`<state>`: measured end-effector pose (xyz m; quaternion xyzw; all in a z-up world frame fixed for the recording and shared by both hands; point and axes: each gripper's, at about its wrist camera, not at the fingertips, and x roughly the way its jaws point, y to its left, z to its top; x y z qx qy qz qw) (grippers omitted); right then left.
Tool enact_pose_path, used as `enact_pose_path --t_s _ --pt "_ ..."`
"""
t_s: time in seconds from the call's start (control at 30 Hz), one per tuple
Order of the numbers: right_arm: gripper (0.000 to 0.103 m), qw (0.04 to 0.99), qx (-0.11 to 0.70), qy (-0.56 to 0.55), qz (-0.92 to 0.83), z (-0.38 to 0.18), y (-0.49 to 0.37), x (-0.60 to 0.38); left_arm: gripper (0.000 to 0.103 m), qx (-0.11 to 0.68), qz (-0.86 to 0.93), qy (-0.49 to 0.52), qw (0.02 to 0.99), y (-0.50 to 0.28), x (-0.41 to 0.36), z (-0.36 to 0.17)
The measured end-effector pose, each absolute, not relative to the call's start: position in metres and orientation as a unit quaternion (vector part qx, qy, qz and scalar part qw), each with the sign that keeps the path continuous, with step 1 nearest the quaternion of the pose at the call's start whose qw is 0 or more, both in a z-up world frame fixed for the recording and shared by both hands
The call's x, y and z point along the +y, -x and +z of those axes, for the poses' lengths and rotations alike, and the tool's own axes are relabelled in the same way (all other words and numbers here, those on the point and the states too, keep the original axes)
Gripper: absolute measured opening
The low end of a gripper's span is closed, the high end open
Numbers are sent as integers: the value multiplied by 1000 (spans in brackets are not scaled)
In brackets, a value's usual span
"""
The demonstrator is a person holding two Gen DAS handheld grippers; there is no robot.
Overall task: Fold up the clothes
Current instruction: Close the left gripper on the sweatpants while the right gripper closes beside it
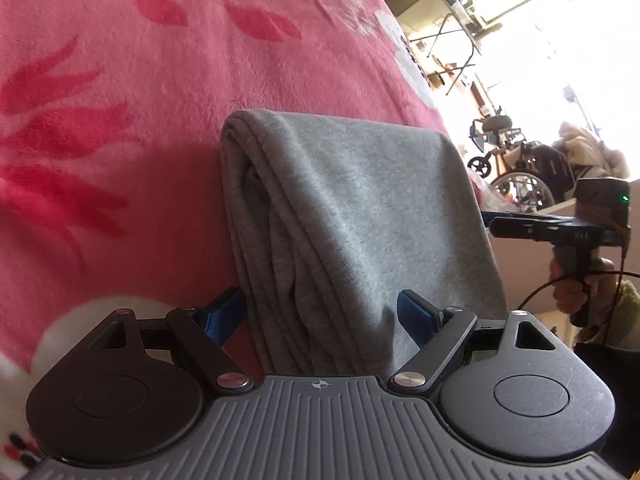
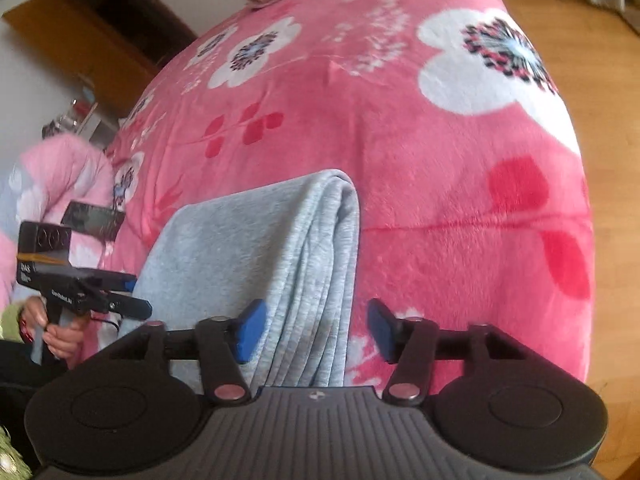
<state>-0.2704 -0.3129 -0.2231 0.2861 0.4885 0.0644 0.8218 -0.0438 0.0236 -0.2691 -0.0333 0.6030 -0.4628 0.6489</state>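
A: So, what is lying on the bed?

B: A grey garment [image 1: 352,216] of soft jersey knit is lying folded into a long, narrow stack on a plush pink blanket [image 1: 120,100]. The blanket's pile is looking fuzzy, with red leaf shapes and white flowers printed on it. The garment's layered edges are showing as rounded, stacked folds along one side.

A: And where is it sitting relative to the left gripper [image 1: 322,312]?

B: Its near end is lying between the blue pads, which are standing spread wide. The pad [image 1: 226,312] on the left of the view is sitting beside the folded edge; whether the other is touching the cloth I cannot tell.

A: The right gripper [image 2: 316,328]?

B: Its jaws are also standing apart, not gripping. The layered edge of the garment [image 2: 280,264] is running between them, nearer the pad on the left of that view, with pink blanket [image 2: 440,200] showing in the gap by the other pad.

A: Anything else?

B: A hand [image 2: 60,332] is gripping the left tool's black handle.
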Motion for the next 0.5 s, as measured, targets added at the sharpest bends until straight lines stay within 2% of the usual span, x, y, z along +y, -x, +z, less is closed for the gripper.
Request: enact_pose_path --t_s 0.03,0.07,0.5 --pt "84 816 491 -300 62 -227 270 -316 84 605 -463 34 647 43 22 -271" --pt "85 809 494 -314 57 -231 268 -320 84 606 -464 34 645 42 20 -272" --pt "86 766 470 -433 68 -267 251 -342 83 610 -468 62 636 41 16 -277"
